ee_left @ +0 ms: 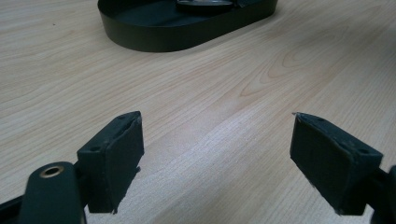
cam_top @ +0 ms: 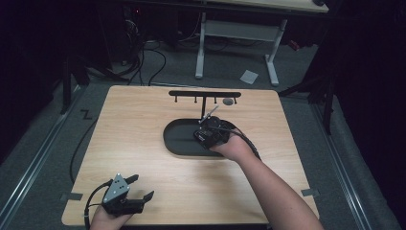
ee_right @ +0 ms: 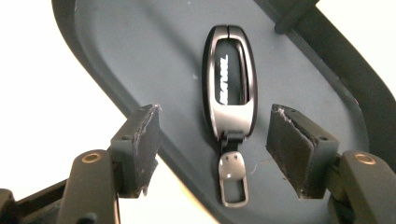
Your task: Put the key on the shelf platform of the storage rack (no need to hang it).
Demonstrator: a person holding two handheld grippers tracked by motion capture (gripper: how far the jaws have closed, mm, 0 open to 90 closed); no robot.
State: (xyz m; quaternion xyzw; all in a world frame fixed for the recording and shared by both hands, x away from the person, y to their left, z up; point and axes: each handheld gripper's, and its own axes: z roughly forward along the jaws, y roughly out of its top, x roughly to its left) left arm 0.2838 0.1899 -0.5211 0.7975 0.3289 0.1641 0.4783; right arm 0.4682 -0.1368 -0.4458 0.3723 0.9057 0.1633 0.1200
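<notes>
- Table (cam_top: 143,139): pale wood with a flowing grain pattern.
- Tray (ee_right: 140,51): matt black, oval.
- Key fob (ee_right: 229,84): glossy black with a silver frame, white lettering and a silver clip.
- Rack (cam_top: 204,94): black.
- Left gripper (cam_top: 136,188): black, grey plate.
- Right gripper (ee_right: 212,140): black pads.

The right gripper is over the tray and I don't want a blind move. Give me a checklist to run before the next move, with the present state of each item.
1. Key fob lies flat in the black tray: ok.
2. Right gripper jaws are open, pads clear of the fob: ok.
3. Metal clip at the fob's end is free between the jaws, nothing snagged on it: ok.
4. Left gripper is open and holds nothing, over bare table: ok.
5. Left gripper is parked well away from the tray, at the table's near edge: ok.
6. Rack behind the tray has a free hook: cannot tell.
</notes>
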